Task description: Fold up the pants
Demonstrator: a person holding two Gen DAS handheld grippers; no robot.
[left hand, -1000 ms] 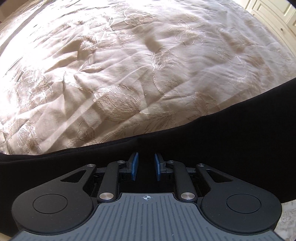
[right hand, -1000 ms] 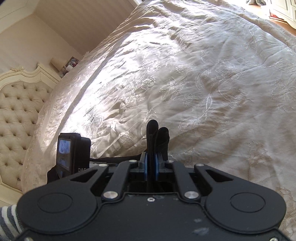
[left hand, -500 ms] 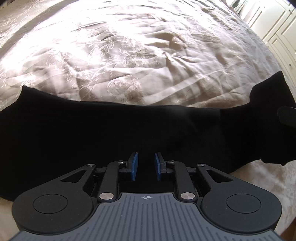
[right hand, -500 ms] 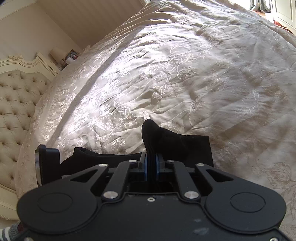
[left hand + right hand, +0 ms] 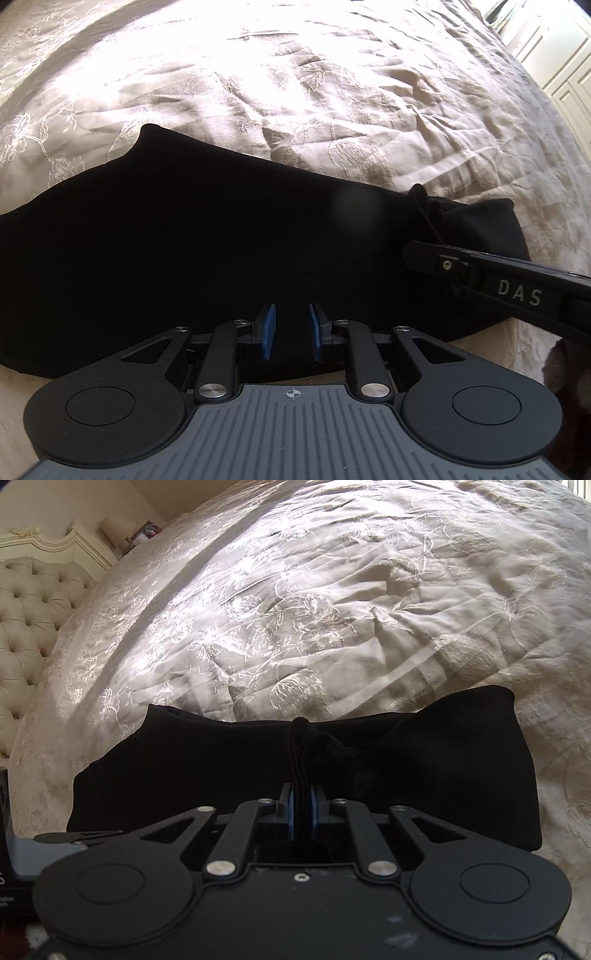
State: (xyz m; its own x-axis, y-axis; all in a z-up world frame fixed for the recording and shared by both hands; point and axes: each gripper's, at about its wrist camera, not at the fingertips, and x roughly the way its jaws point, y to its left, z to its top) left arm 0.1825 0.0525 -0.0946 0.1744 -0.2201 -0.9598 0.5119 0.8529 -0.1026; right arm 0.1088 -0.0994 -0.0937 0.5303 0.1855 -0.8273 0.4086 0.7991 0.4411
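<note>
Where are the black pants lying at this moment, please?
In both wrist views the black pants lie on the cream bedspread, directly ahead of the grippers; the right gripper pinches a bunch of them.

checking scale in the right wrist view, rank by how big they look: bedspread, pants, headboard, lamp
1. bedspread
2. pants
3. headboard
4. lamp
The pants lie nearest the camera, so their look is inflated.

Black pants (image 5: 221, 236), cream floral-embroidered bedspread (image 5: 295, 92), blue-padded black tool (image 5: 291, 334)
</note>
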